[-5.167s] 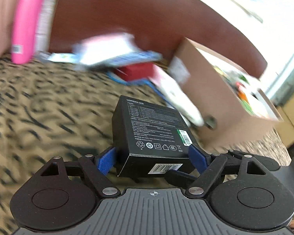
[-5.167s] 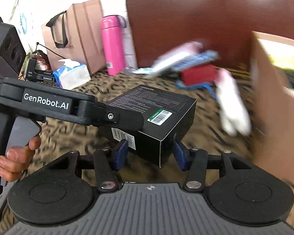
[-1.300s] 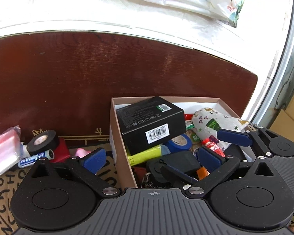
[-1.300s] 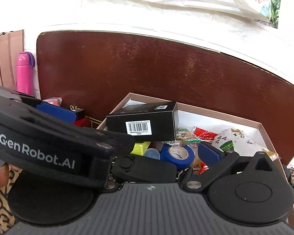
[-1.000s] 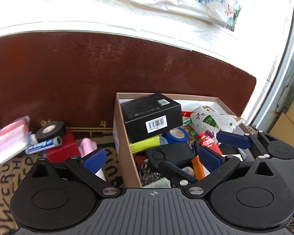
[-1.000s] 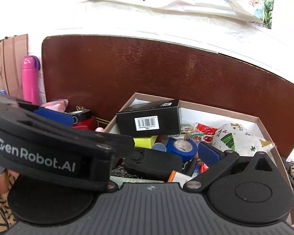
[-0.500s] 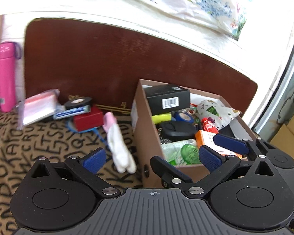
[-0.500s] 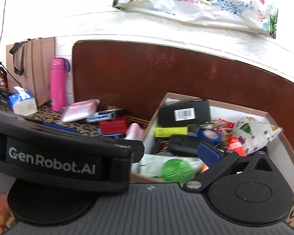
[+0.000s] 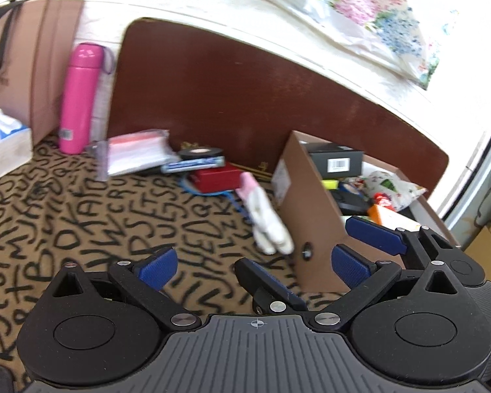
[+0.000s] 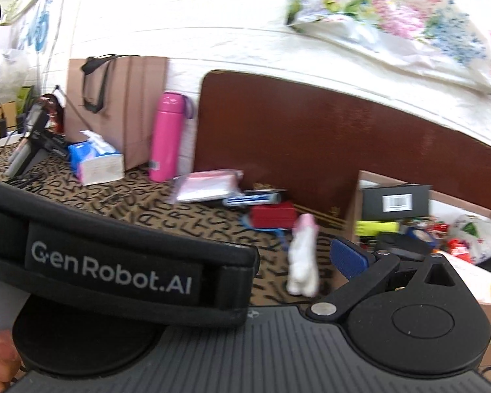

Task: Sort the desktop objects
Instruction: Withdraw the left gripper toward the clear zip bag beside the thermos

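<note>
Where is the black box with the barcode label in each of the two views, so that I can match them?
Left wrist view: the black box sits right of centre, at the far end inside the cardboard box.
Right wrist view: the black box is at the right, same far end.
Shared landmark: the pink bottle.

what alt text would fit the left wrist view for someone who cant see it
Open, empty left tongs hover over a letter-patterned cloth beside a full cardboard box holding a black box. A white-and-pink glove, red box and pink bottle remain outside.
</note>
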